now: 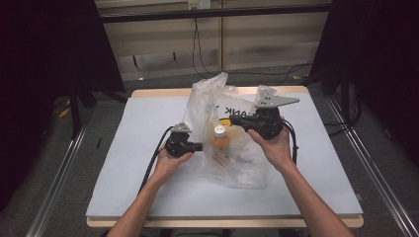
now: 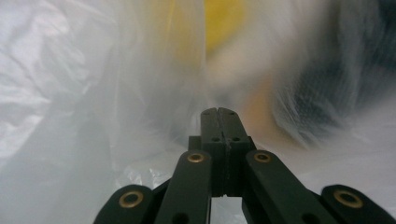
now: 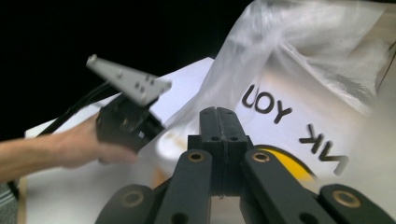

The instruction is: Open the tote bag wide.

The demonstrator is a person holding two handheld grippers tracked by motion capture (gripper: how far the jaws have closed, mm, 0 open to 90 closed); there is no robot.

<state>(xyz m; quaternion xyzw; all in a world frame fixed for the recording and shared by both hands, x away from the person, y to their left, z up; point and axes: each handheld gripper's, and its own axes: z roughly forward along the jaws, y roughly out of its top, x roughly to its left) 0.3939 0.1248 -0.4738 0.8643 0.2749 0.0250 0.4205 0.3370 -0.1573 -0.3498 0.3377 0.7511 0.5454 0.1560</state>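
- High view: a clear plastic bag (image 1: 225,133) is seen standing crumpled near the middle of the white-topped table (image 1: 148,123), w/ an orange bottle (image 1: 220,140), white cap, upright inside it.
- Same view: left gripper (image 1: 197,146) is pressed against the bag's left side; right gripper (image 1: 233,120) is held higher at the bag's upper right.
- Left gripper view: jaws are seen clenched flat together, film bunched at their tips (image 2: 218,112); whether film is pinched can't be told. Yellow and orange blurs are seen through the plastic.
- Right gripper view: right gripper (image 3: 218,111) jaws clenched too, bag film right at the tips; a grip on it can't be confirmed. The left gripper (image 3: 154,126) and its hand (image 3: 79,147) are shown beyond, at the bag's far side.
- Writing: black letters are read reversed through the film, approx. "YOU" and "NK" (image 3: 299,126); a yellow print sits below them.
- Bag look: thin, translucent, wrinkled, top open and puffed up.
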